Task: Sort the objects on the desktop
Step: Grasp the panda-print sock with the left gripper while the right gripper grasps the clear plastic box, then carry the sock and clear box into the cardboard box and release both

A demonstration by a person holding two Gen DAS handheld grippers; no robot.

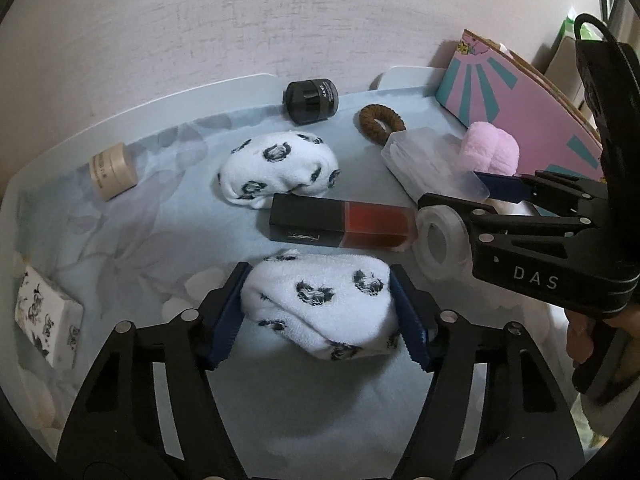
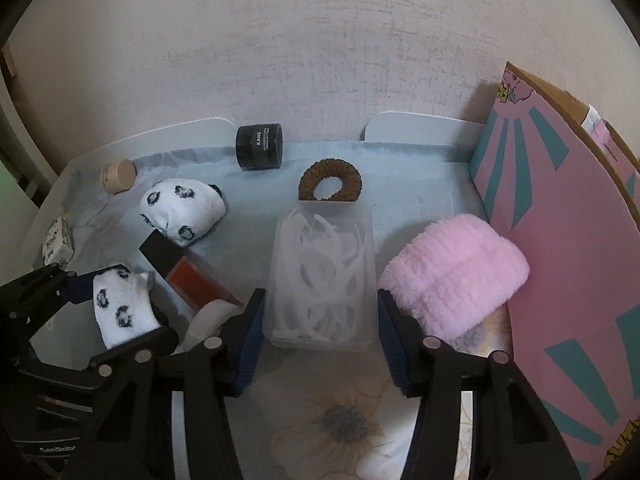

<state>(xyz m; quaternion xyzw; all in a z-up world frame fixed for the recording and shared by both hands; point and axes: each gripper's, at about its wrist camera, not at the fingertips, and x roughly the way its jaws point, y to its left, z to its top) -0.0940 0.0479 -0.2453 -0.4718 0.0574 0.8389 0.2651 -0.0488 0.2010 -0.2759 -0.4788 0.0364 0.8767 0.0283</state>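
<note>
A white sock with black spots point(image 1: 320, 300) lies rolled up on the pale blue cloth, and my left gripper point(image 1: 318, 316) is shut on it, a blue pad pressed into each side. That gripper point(image 2: 120, 308) and sock also show at the lower left of the right wrist view. My right gripper point(image 2: 322, 338) is shut on a clear plastic box point(image 2: 322, 276) of white picks, its pads against the two long walls. A matching second sock point(image 1: 280, 168) lies farther back.
Between the socks lies a red lip tint point(image 1: 344, 224), a clear tape roll point(image 1: 440, 240) at its right end. A black jar point(image 2: 259, 147), beige jar point(image 2: 119, 176), brown hair tie point(image 2: 330, 186), pink fluffy band point(image 2: 452, 272), small printed box point(image 1: 48, 320), tall pink carton point(image 2: 560, 240).
</note>
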